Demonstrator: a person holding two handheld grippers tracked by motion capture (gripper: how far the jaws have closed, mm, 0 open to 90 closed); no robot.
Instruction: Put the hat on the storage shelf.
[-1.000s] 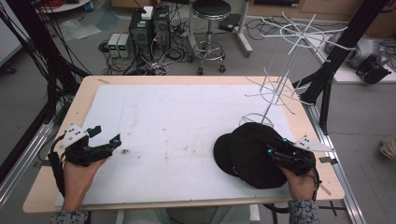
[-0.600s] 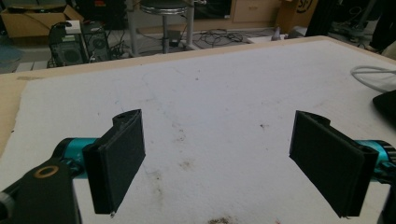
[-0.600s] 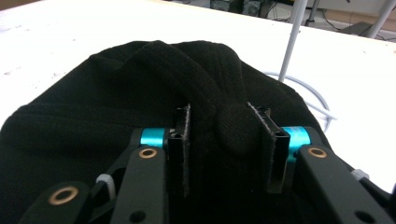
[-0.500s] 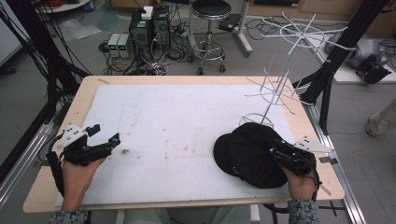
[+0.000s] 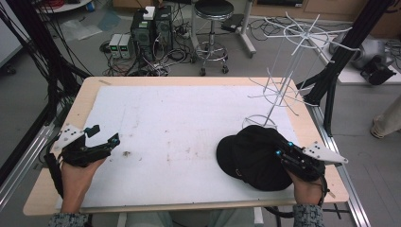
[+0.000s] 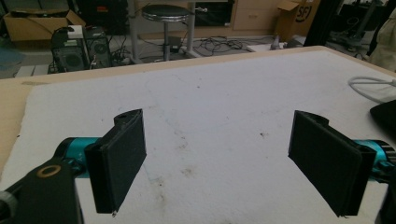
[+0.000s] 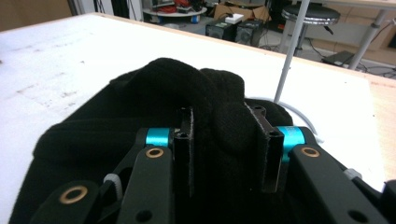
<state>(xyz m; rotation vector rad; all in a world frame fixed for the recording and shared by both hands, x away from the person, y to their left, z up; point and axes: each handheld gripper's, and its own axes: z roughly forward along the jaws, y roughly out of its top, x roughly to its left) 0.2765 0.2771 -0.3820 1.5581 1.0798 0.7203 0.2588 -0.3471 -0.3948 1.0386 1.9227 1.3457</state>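
While left tongs (image 6: 219,163) gape empty, right tongs (image 7: 224,149), just closed, pinch black cap (image 5: 253,156).

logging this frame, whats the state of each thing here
cap: lying on the white mat, a fold of its fabric pinched by the right gripper
right gripper: jaws have just closed, shut on the cap
left gripper: open, nothing between the jaws, low over the mat
rack: upright at the far right of the table, arms bare
mat: flat, lightly stained
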